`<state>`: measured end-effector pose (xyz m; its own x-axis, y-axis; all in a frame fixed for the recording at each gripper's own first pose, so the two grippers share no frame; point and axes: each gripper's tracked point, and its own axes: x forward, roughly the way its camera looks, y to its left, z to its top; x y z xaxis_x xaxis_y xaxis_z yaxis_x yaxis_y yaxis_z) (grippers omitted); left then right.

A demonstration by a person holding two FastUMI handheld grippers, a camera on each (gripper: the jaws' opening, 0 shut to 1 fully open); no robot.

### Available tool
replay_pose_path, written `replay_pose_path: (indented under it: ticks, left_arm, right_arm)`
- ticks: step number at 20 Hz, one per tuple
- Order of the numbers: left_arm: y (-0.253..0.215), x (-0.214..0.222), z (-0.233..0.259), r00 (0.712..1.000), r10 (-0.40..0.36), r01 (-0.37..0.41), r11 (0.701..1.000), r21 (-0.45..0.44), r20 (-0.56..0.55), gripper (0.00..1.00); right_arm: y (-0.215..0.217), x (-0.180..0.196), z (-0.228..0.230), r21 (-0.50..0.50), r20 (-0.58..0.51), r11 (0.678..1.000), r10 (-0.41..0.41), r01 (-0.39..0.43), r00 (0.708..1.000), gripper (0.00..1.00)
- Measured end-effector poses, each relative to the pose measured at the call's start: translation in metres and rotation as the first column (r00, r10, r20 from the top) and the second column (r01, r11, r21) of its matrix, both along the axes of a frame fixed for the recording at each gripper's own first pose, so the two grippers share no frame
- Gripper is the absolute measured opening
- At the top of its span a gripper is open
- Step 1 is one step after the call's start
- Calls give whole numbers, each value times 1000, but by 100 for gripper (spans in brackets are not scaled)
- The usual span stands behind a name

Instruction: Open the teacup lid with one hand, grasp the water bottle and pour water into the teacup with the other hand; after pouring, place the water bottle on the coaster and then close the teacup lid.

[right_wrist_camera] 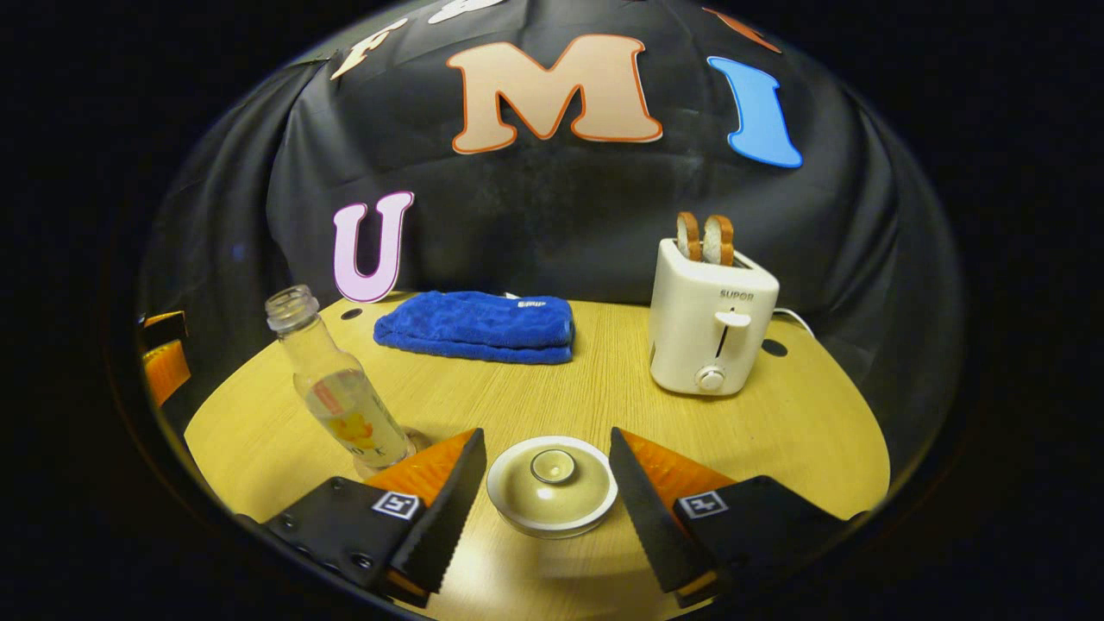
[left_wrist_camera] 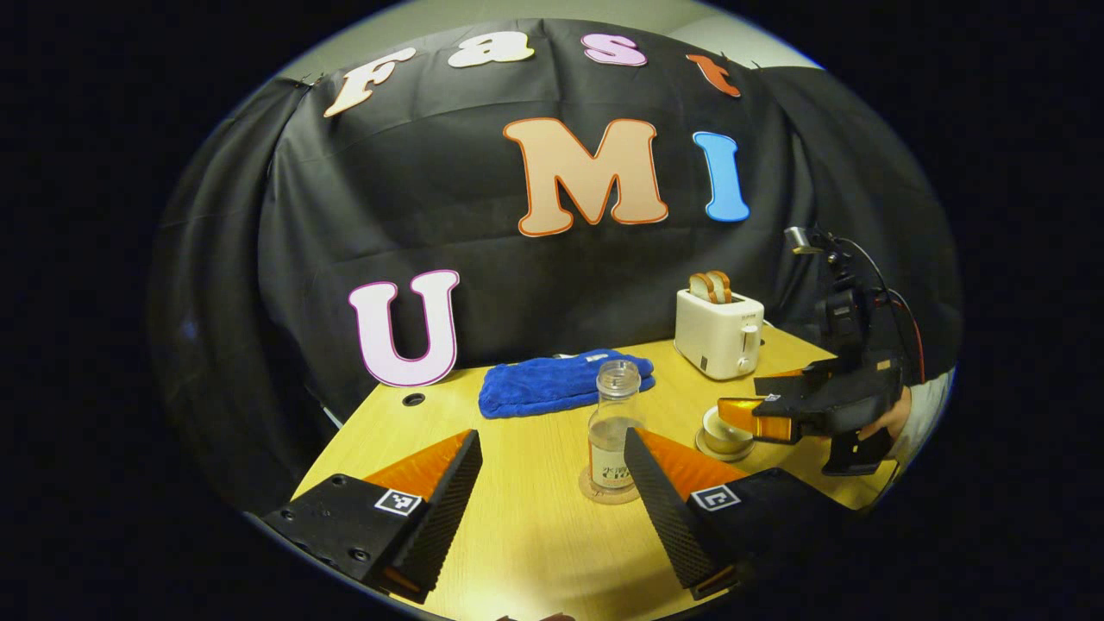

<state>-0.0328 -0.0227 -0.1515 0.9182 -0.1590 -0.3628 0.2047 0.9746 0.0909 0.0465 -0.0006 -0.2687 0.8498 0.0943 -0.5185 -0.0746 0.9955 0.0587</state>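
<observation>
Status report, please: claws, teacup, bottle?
Both claws open: left claw facing the water bottle on the coaster, right claw around the lidded teacup. Nothing in the way.

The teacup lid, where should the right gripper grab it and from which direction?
Probably by the small round knob at the centre of the lid, coming down from above. The lid sits flat on the teacup, its rim low and wide, so the raised knob is the handiest hold. The right gripper is open, a finger either side.
</observation>
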Motion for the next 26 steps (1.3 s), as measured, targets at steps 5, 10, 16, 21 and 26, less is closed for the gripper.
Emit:
replay_pose_path:
  ticks: [5, 10, 16, 21, 26]
  left_arm:
    - [-4, 19, 30, 998, 15, -13, 999, -44, 55, 97]
    - [-4, 32, 50, 994, 26, -19, 997, -76, 105, 96]
    - [4, 35, 64, 987, 67, -56, 995, -77, 147, 96]
    - [10, 34, 65, 985, 85, -72, 993, -93, 148, 100]
    - [18, 36, 73, 981, 99, -85, 992, -89, 167, 96]
  right_arm:
    - [-11, -14, 59, -16, 112, 1000, -20, 22, 993, 97]
    - [-29, -30, 125, -10, 236, 998, -64, 68, 970, 94]
    - [-47, -55, 162, -23, 322, 991, -120, 135, 939, 94]
    - [-51, -56, 174, -38, 345, 988, -125, 147, 930, 97]
    - [-59, -47, 184, -34, 366, 985, -146, 170, 919, 94]
